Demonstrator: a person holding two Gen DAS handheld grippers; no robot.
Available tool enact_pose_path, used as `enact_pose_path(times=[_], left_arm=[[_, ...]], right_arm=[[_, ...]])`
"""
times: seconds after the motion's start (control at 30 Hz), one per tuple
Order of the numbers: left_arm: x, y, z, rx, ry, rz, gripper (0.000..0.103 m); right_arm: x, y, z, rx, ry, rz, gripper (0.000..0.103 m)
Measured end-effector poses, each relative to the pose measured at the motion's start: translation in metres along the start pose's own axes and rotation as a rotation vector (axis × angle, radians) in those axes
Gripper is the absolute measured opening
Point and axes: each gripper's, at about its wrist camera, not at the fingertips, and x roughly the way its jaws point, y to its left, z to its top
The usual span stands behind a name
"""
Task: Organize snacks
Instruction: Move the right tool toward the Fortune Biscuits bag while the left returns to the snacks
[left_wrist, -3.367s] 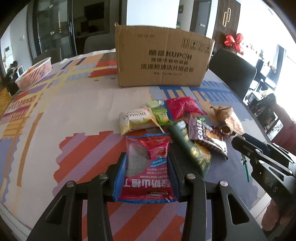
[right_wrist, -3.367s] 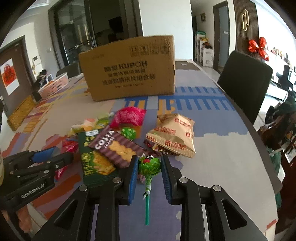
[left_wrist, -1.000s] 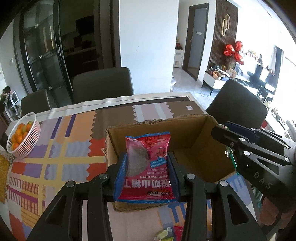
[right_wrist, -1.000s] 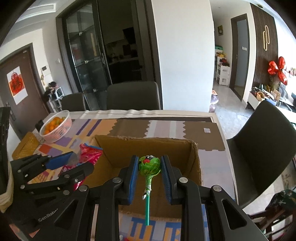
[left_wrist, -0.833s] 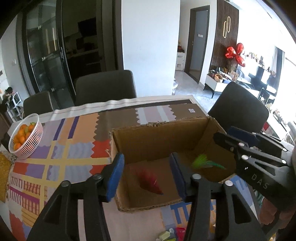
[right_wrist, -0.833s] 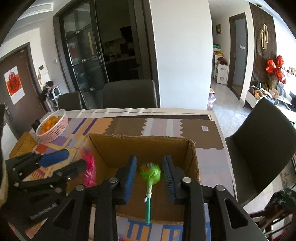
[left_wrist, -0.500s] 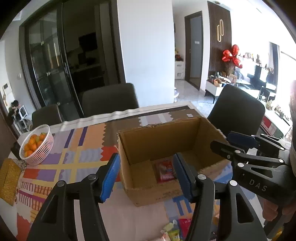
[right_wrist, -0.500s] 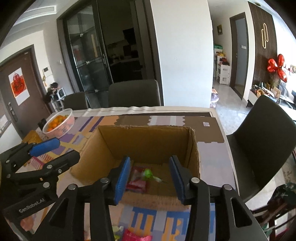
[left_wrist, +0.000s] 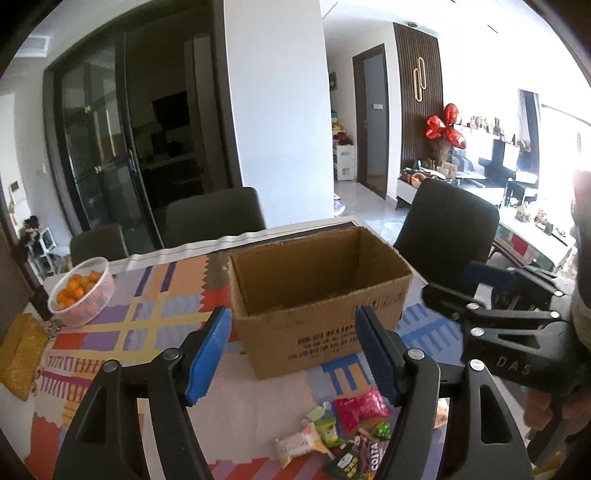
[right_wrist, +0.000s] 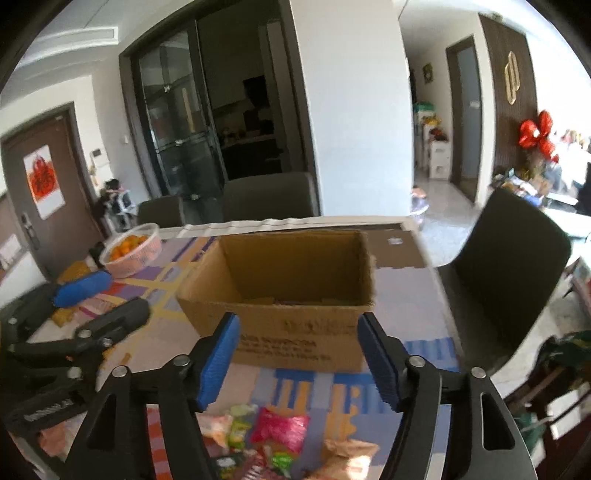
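Note:
An open brown cardboard box (left_wrist: 317, 295) (right_wrist: 291, 295) stands on the table; its floor is hidden from here. My left gripper (left_wrist: 295, 354) is open and empty, held above and in front of the box. My right gripper (right_wrist: 299, 358) is open and empty too, beside it; it shows at the right of the left wrist view (left_wrist: 498, 332). A pile of snack packets lies on the table below the grippers: a pink packet (left_wrist: 362, 406) (right_wrist: 280, 424), a white packet (left_wrist: 299, 445), green packets (left_wrist: 325, 432) and a brown bag (right_wrist: 347, 458).
A white basket of oranges (left_wrist: 81, 291) (right_wrist: 133, 251) stands at the table's left. Dark chairs (left_wrist: 214, 218) (left_wrist: 447, 229) stand behind and to the right of the table. The patterned tablecloth (left_wrist: 147, 317) covers the table.
Both grippers carried a red packet and a green lollipop over the box, opened and dropped them in. Since then both have drawn back and up from the box, jaws wider.

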Motion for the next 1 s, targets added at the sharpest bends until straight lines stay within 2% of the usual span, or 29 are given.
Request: enact_pose_path(times=[0.17, 0.5, 0.77, 1.0], left_arm=[[-0.012, -0.008, -0.024, 0.002, 0.013, -0.024, 0.070], [-0.011, -0.034, -0.065, 0.028, 0.070, -0.115, 0.070], [0.011, -0.048, -0.094, 0.059, 0.124, -0.187, 0.070], [0.034, -0.057, -0.119, 0.143, 0.160, -0.220, 0.069]], right_arm=[[-0.019, -0.003, -0.020, 0.023, -0.019, -0.048, 0.073], [-0.029, -0.015, -0.068, 0.062, 0.036, -0.069, 0.074], [-0.021, -0.022, -0.104, 0.083, 0.100, -0.096, 0.074], [0.004, -0.028, -0.126, 0.100, 0.169, -0.109, 0.074]])
